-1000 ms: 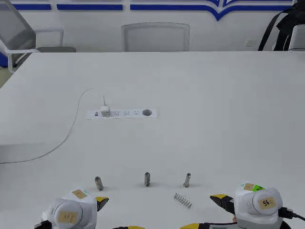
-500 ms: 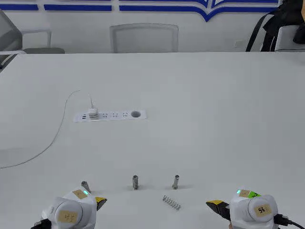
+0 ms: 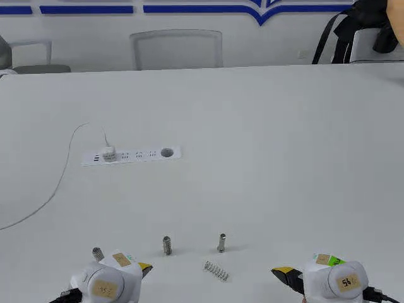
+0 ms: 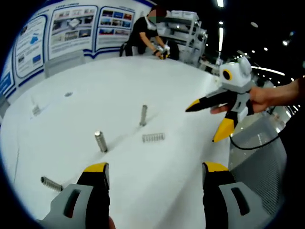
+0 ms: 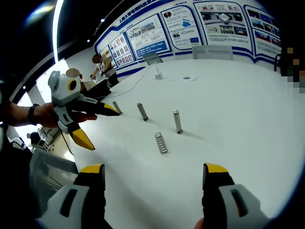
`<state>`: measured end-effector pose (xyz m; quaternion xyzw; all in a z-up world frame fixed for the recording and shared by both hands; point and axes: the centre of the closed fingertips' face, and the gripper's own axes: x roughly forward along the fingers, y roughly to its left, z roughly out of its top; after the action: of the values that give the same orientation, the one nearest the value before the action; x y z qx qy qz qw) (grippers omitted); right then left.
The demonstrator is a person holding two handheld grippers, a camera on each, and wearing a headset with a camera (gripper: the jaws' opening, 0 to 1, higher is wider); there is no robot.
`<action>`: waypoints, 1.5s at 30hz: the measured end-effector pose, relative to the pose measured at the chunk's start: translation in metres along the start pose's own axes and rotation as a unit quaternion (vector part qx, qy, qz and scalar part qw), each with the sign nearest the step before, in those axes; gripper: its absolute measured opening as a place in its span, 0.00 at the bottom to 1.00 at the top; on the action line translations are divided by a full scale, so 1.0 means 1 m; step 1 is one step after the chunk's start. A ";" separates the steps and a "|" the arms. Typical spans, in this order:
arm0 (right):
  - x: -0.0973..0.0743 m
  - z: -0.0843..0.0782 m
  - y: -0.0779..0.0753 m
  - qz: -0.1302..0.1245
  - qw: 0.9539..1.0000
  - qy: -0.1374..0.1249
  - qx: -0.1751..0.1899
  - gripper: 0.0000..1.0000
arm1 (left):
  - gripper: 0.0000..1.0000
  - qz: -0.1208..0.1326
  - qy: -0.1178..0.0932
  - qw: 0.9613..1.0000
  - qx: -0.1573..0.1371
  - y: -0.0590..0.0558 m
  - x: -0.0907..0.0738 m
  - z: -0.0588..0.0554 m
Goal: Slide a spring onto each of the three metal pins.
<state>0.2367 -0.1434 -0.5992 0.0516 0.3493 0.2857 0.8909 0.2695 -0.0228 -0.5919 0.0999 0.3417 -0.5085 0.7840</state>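
Three short metal pins stand in a row near the table's front. The left pin (image 3: pixel 98 254) and the middle pin (image 3: pixel 167 245) each carry a spring, while the right pin (image 3: pixel 221 242) (image 5: pixel 177 121) is bare. One loose spring (image 3: pixel 216 271) (image 4: pixel 153 138) (image 5: pixel 161 142) lies flat just in front of the bare pin. My left gripper (image 4: pixel 155 168) (image 3: pixel 144 270) is held open and empty, near the left pin and facing the row. My right gripper (image 5: pixel 154 168) (image 3: pixel 284 276) is also open and empty, to the right of the loose spring.
A white power strip (image 3: pixel 131 154) with a plugged-in charger and a trailing cable lies farther back on the white table (image 3: pixel 284 158). Chairs (image 3: pixel 177 49) stand behind the table's far edge. A person works at a distant bench (image 4: pixel 147 33).
The head camera has panned right, so everything sits further left in the picture. Pins and loose spring keep their places on the table. Both grippers stay low, open and empty.
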 end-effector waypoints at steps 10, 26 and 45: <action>-0.004 -0.002 -0.005 0.000 1.000 0.004 -0.001 0.85 | 0.81 -0.029 0.022 0.998 0.044 -0.008 0.024 0.007; -0.004 -0.006 -0.002 0.007 1.000 0.005 0.006 0.84 | 0.81 -0.084 0.073 0.985 0.136 -0.021 0.045 0.009; -0.006 -0.017 0.000 0.006 1.000 0.007 0.024 0.82 | 0.77 -0.108 0.088 0.973 0.185 -0.025 0.075 0.006</action>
<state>0.2220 -0.1479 -0.6082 0.0730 0.3617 0.2834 0.8852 0.2692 -0.0919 -0.6301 0.2501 0.3180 -0.6339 0.6592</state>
